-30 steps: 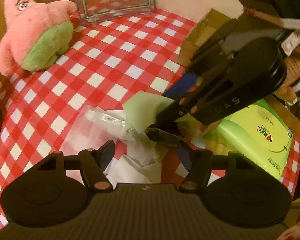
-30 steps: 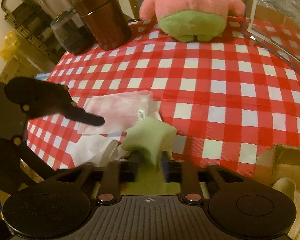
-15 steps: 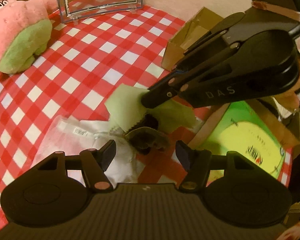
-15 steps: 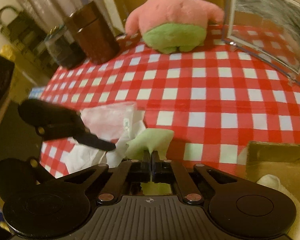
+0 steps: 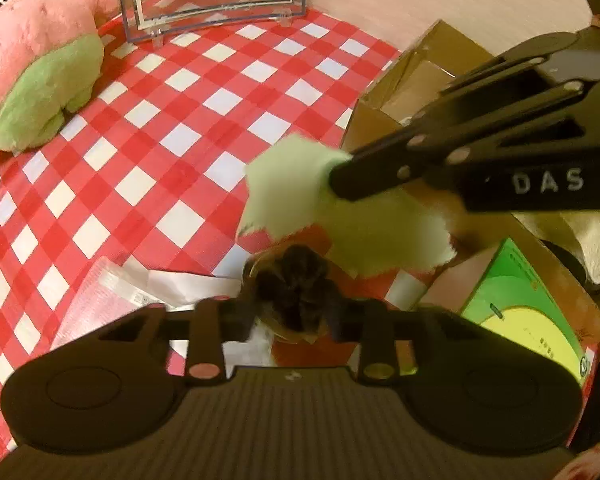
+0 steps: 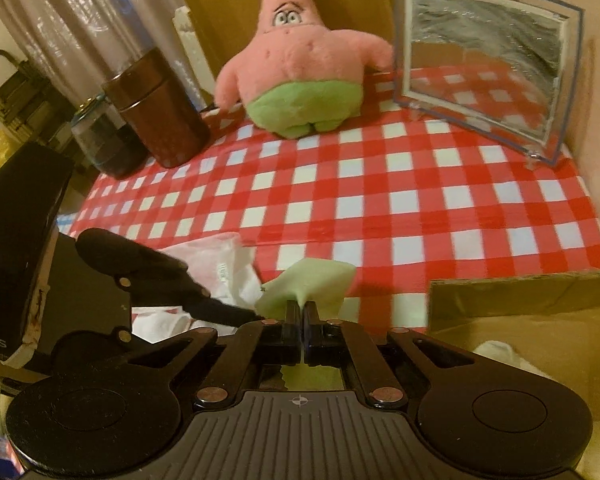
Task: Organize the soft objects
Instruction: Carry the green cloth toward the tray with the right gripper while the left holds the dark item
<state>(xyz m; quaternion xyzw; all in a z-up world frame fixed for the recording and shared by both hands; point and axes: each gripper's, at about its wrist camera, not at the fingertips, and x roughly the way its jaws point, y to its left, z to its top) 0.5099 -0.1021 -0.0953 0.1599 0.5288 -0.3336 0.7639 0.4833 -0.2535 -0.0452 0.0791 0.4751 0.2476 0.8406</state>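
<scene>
Right wrist: cardboard box point(image 6: 512, 296) holds white cloth point(image 6: 496, 350) (right hand-held gripper point(image 6: 301, 312) pinching green cloth point(image 6: 312, 280)).

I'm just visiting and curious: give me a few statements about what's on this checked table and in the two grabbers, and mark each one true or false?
1. The right gripper is pinching a pale green cloth. True.
2. The pink starfish plush lies inside the cardboard box. False: it sits on the red checked tablecloth, at the back.
3. A dark fuzzy object sits between the left gripper fingers. True; its jaws are closing.
4. The brown canister is tipped over. False: it stands upright.
</scene>
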